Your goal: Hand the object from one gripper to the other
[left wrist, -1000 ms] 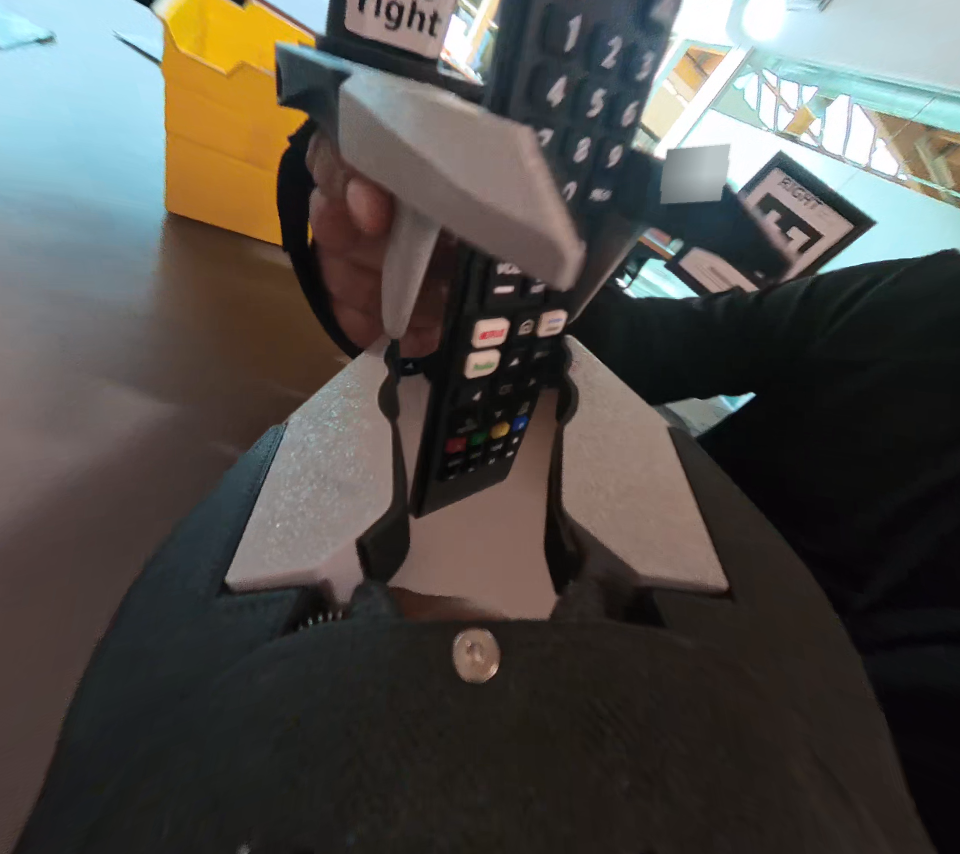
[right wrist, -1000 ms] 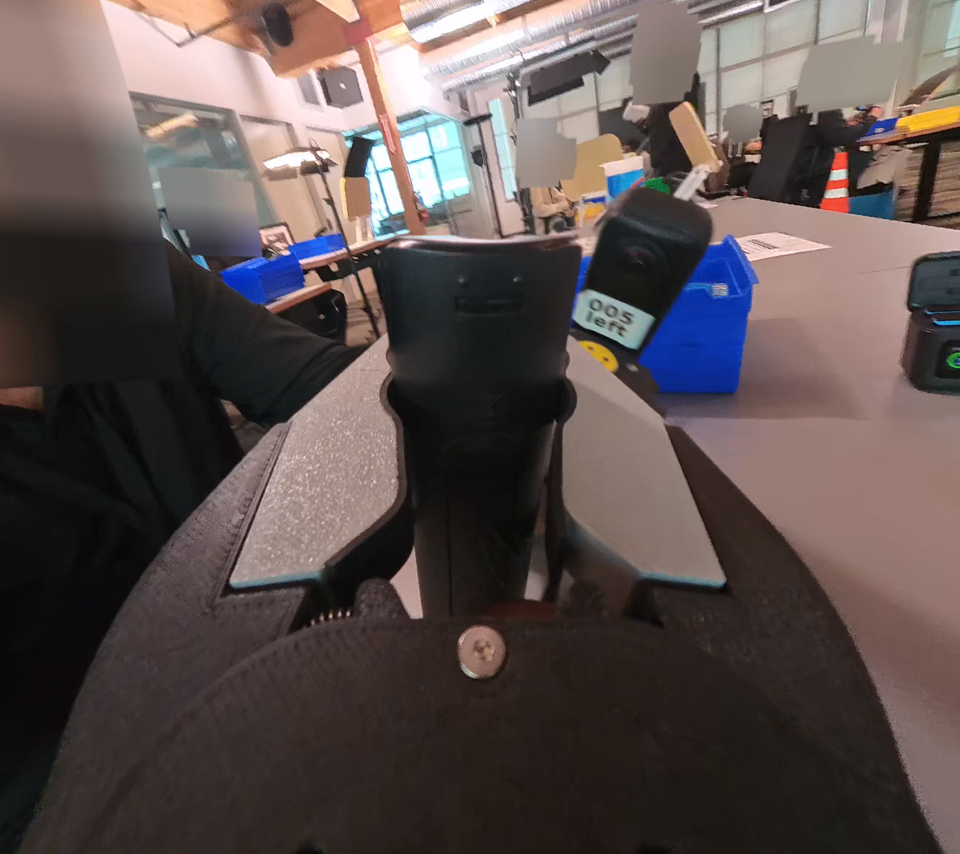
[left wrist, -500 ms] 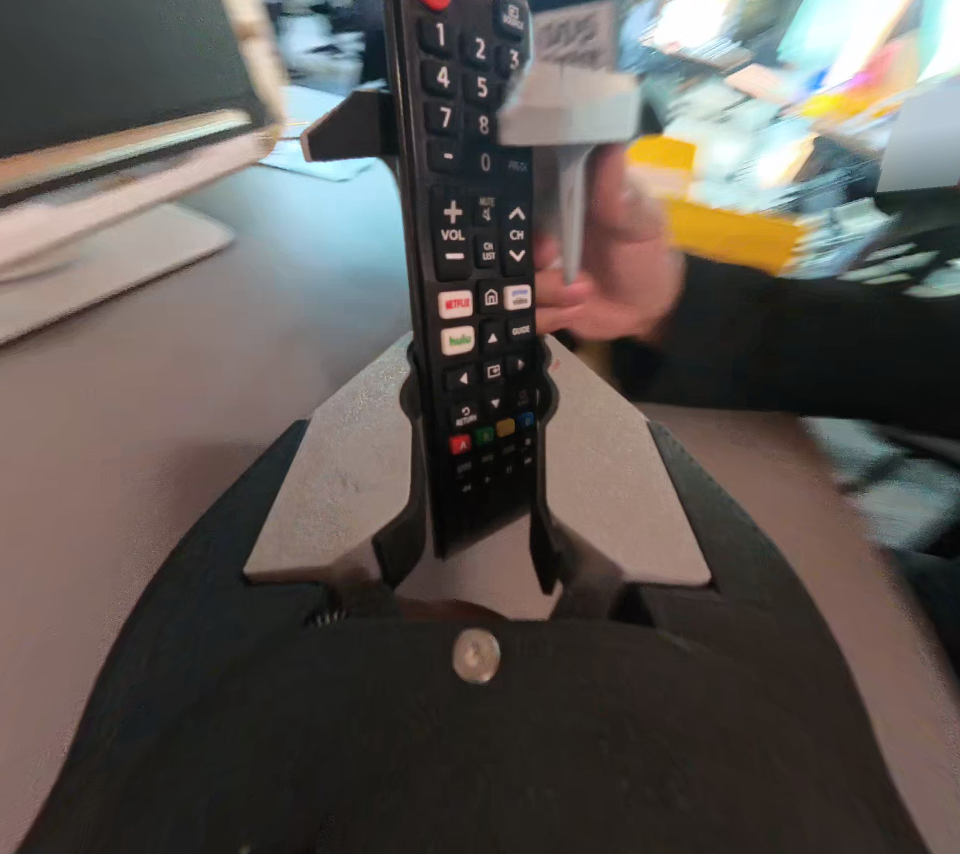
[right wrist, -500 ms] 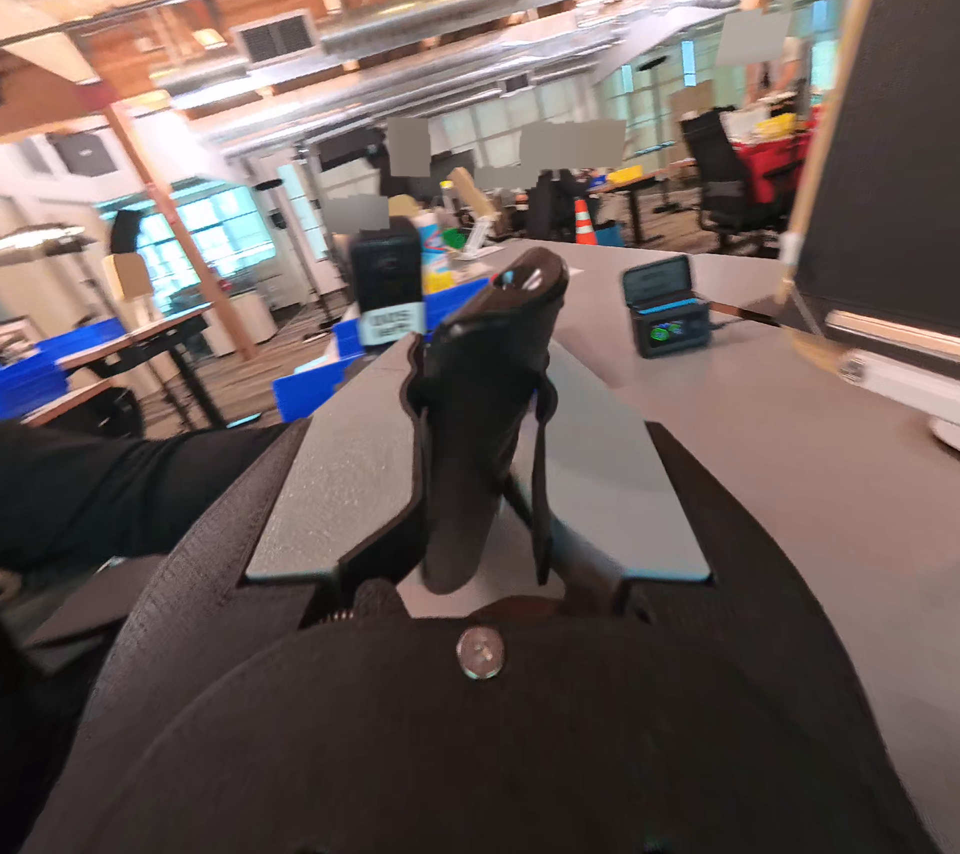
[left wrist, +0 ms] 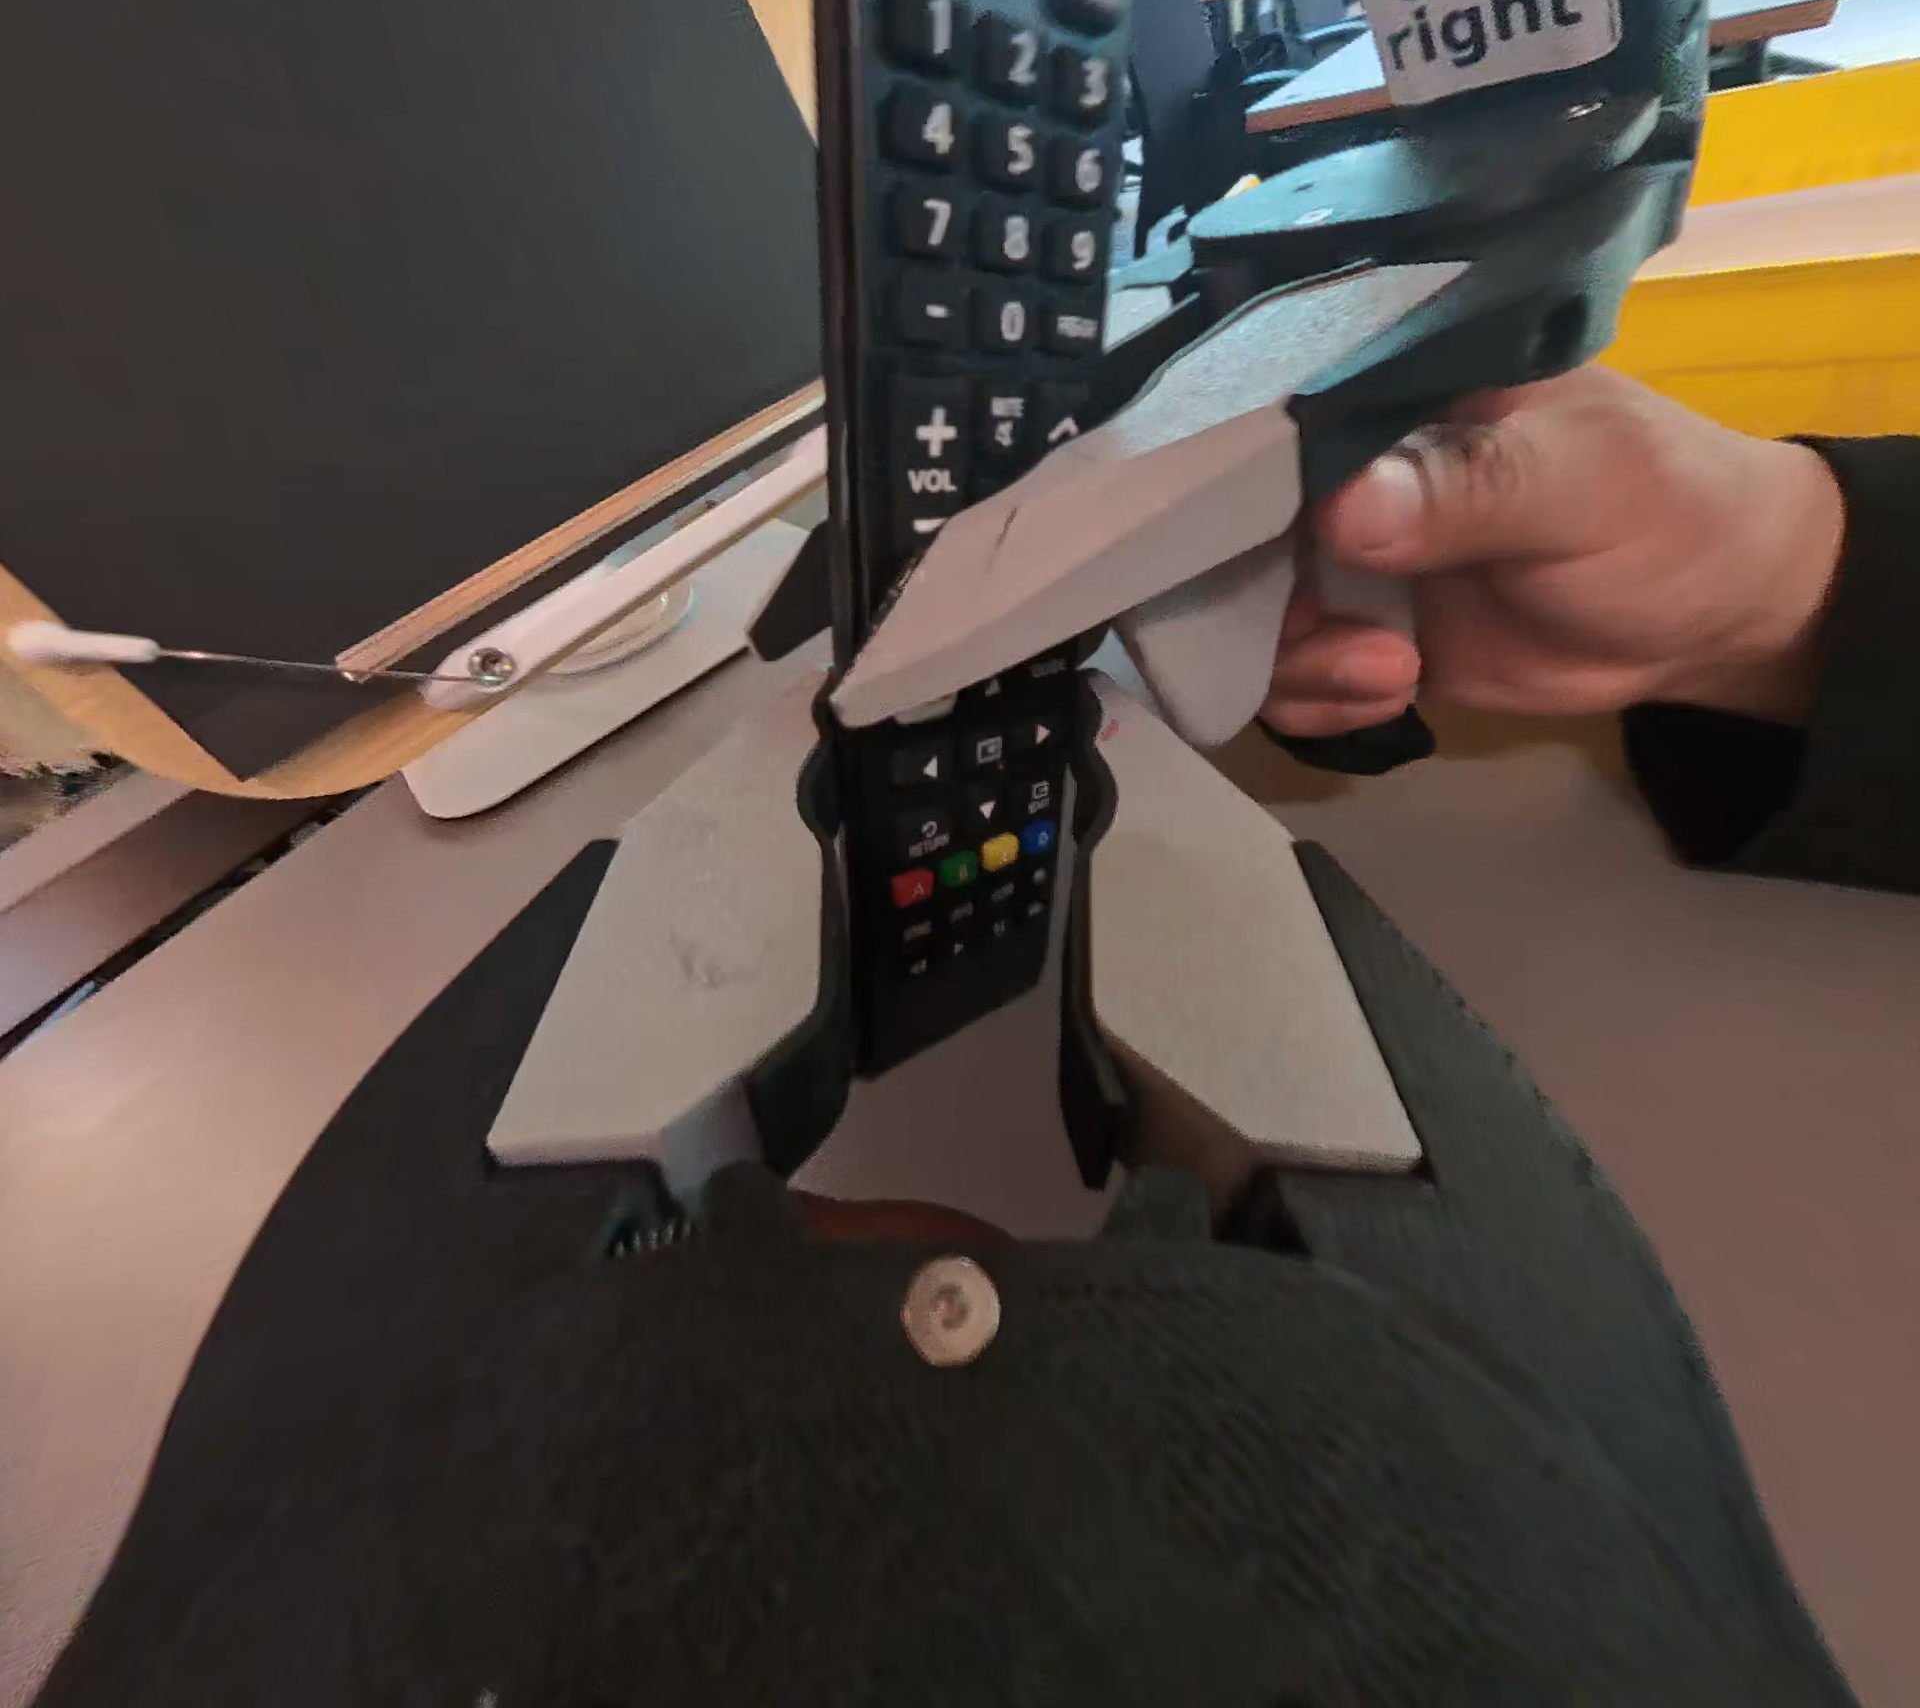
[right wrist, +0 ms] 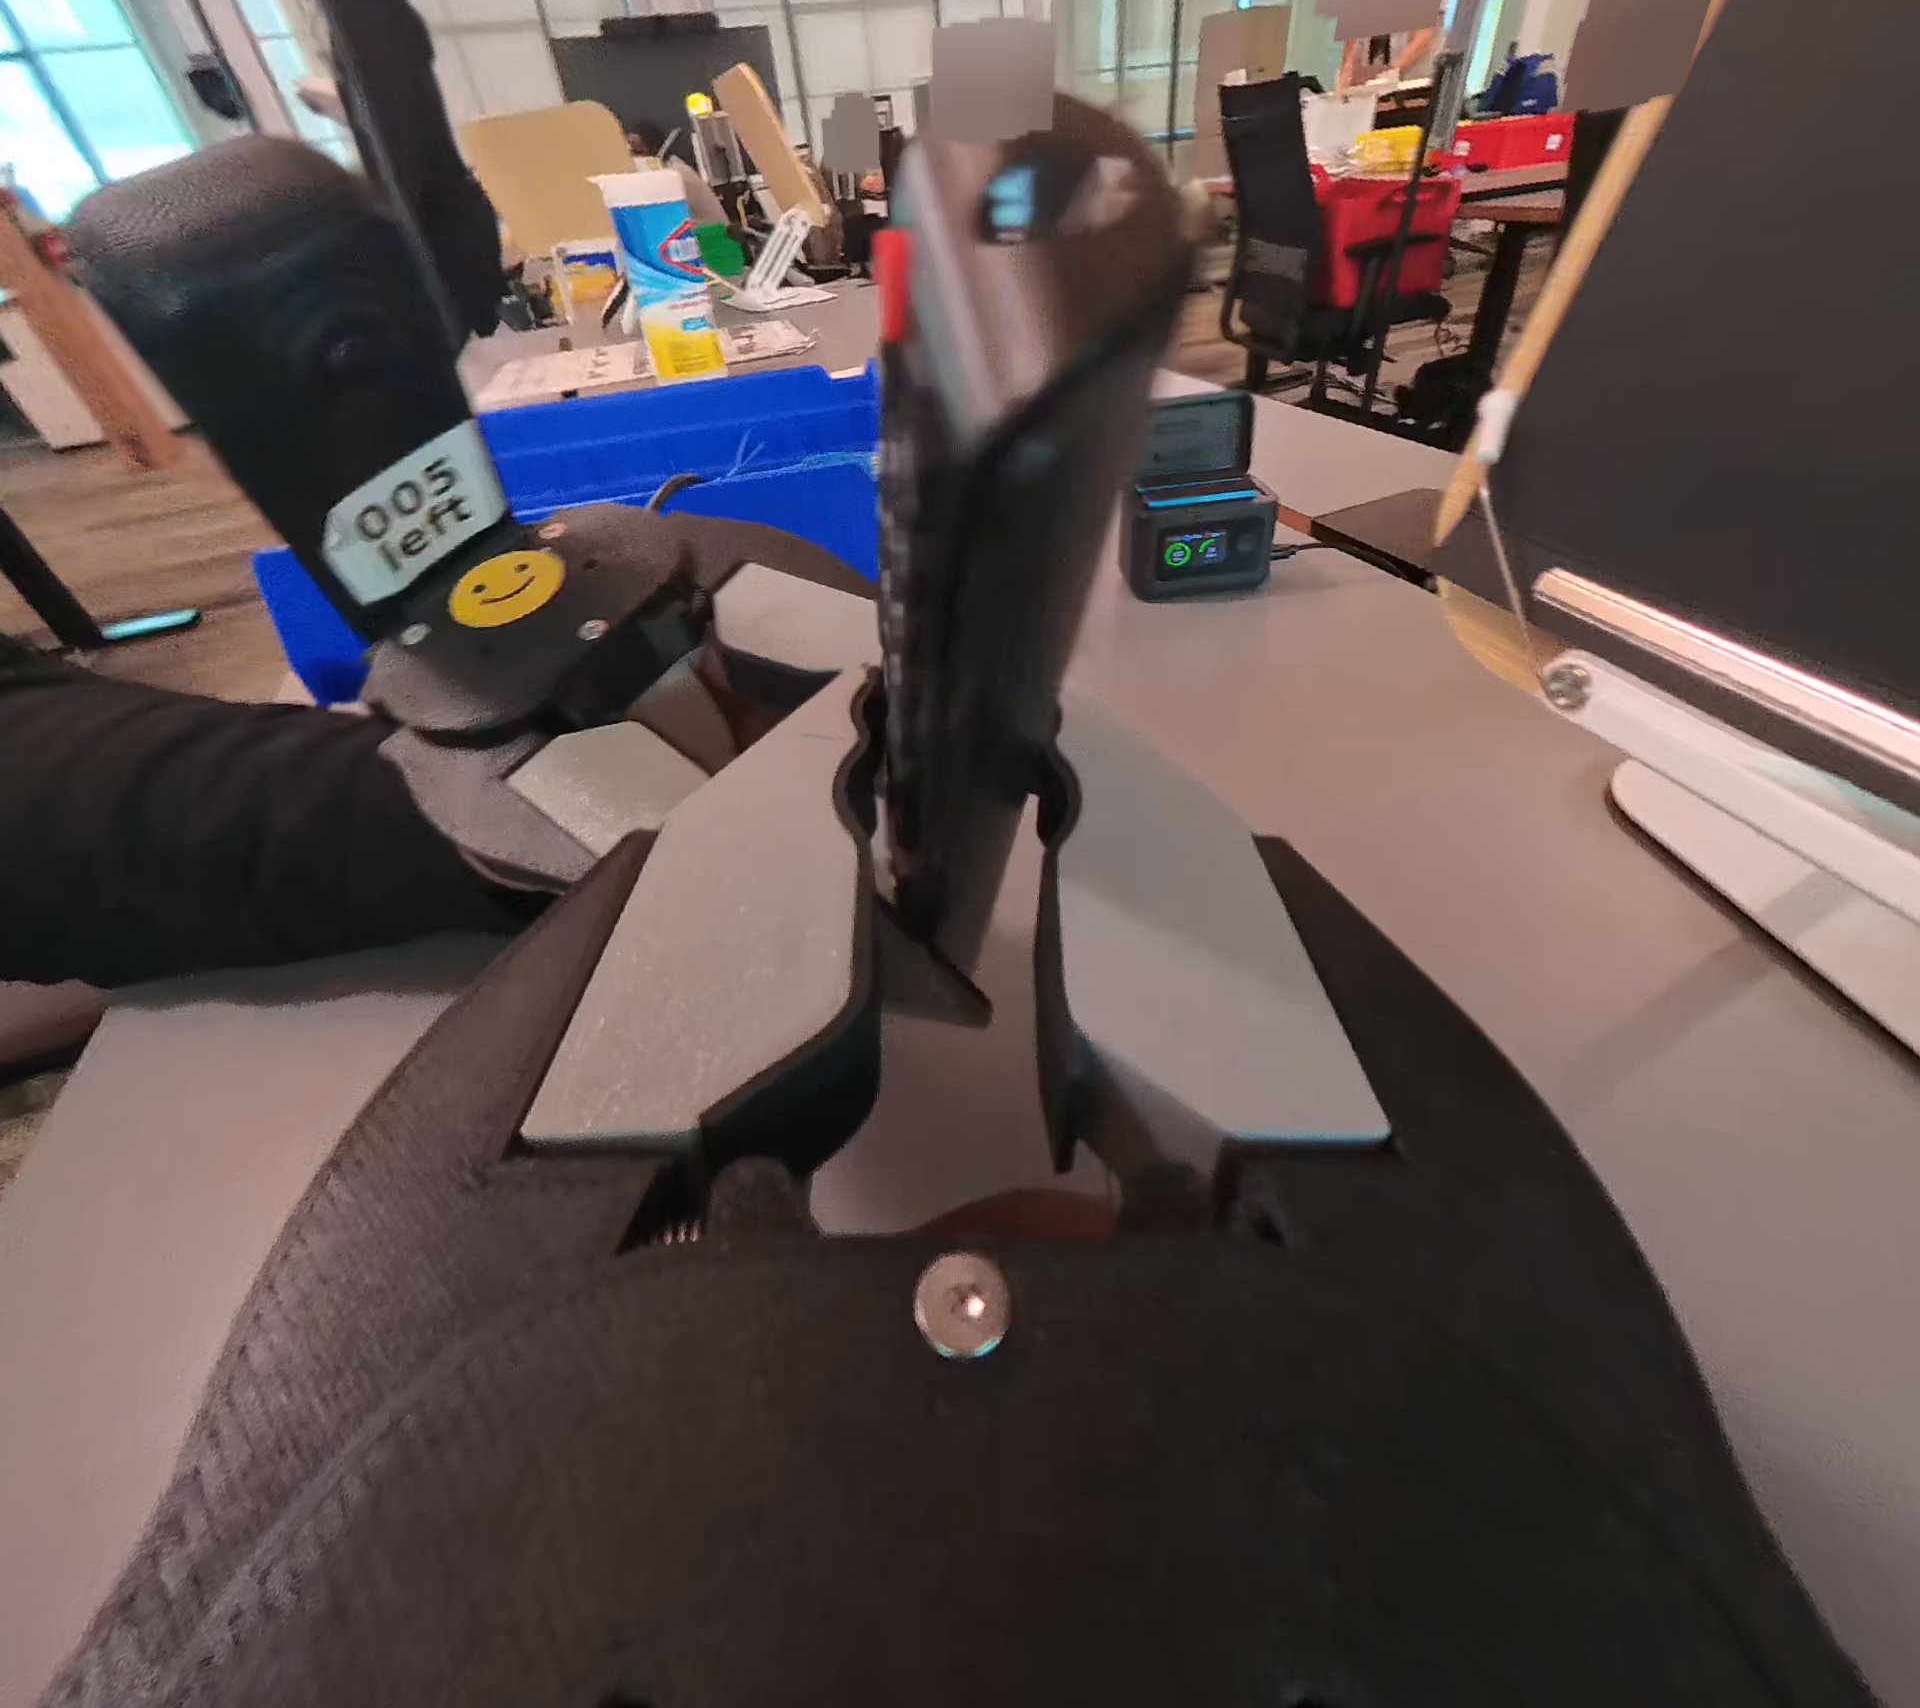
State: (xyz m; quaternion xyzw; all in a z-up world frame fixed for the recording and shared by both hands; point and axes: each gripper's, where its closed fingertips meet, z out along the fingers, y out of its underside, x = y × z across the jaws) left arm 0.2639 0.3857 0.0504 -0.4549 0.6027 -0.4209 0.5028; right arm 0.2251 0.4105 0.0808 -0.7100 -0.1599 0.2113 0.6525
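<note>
The remote [left wrist: 966,453] stands upright in the middle of the left wrist view, buttons facing the camera, its lower end between the fingers of the left tool [left wrist: 951,827]. The left tool is clamped on that lower end, one finger against each long edge. The right tool [left wrist: 935,619] comes in from the right of the frame, held by a hand [left wrist: 1558,557], and its grey finger [left wrist: 1081,557] lies across the remote's middle, just above the left tool's tips.

In the right wrist view the remote [right wrist: 997,515] rises edge-on through the centre, and the right tool [right wrist: 951,785] is closed on its body, a finger pressing each face. The left tool [right wrist: 623,723] shows at the left of the frame, below a black camera housing.

A grey table [right wrist: 1351,723] lies beneath. A dark screen [left wrist: 364,204] fills the upper left of the left view. A blue bin [right wrist: 675,453] sits behind at centre left, and a small black case [right wrist: 1195,505] at centre right.
</note>
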